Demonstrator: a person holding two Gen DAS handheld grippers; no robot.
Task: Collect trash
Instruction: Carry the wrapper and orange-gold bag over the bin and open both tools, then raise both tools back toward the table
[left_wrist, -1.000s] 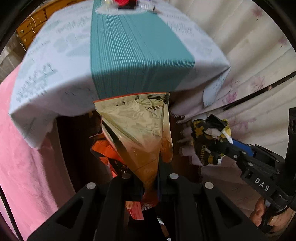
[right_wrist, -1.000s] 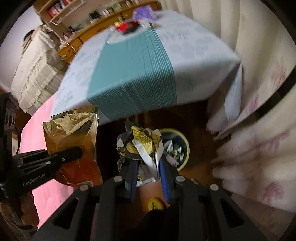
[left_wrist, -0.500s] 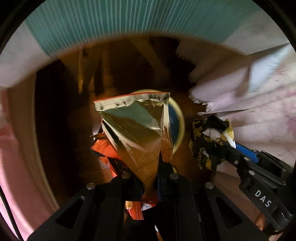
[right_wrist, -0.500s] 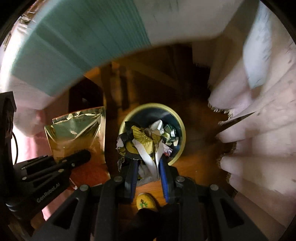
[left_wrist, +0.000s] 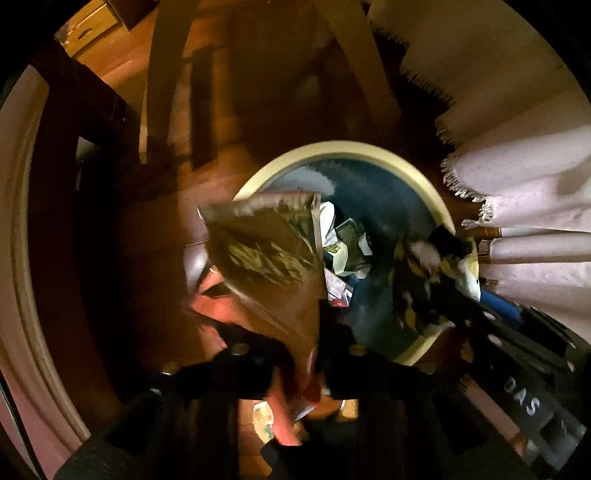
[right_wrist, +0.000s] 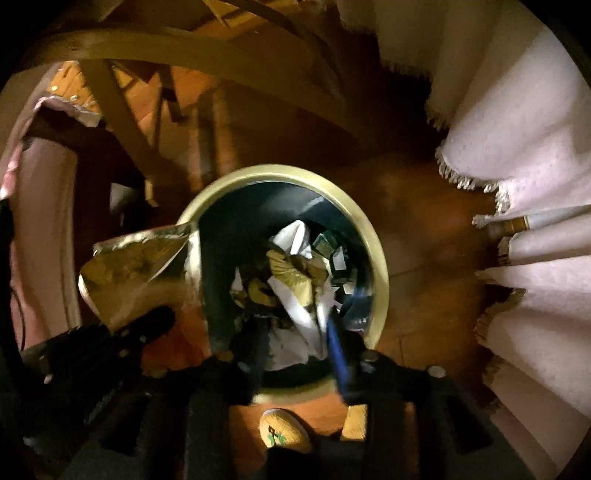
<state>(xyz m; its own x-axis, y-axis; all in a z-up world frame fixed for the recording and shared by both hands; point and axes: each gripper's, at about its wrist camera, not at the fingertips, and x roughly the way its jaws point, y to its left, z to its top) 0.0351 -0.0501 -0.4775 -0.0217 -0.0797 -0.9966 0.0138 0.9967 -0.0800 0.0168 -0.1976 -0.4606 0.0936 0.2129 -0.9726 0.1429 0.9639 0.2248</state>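
Observation:
A round bin with a yellow rim (left_wrist: 369, 149) (right_wrist: 373, 240) stands on the wooden floor, with wrappers lying in its dark blue inside. My left gripper (left_wrist: 299, 343) points down at the bin's left edge. Its jaws are opening, and a gold foil snack bag (left_wrist: 266, 258) (right_wrist: 129, 269) stands tilted and loose between them. My right gripper (right_wrist: 297, 350) hangs over the bin's middle. Its jaws are opening too, with a crumpled black, yellow and white wrapper wad (right_wrist: 291, 280) (left_wrist: 432, 280) between the blue pads, no longer squeezed. Both views are blurred.
Curved wooden table legs (left_wrist: 159, 92) rise behind the bin. A fringed pale cloth (right_wrist: 517, 147) hangs at the right and pink fabric (left_wrist: 14, 221) at the left. Yellow slippers (right_wrist: 284, 432) stand on the floor just in front of the bin.
Both grippers have sunk from tabletop height to just above the bin. Both pairs of jaws have widened. The foil bag has tipped left and the wad has loosened.

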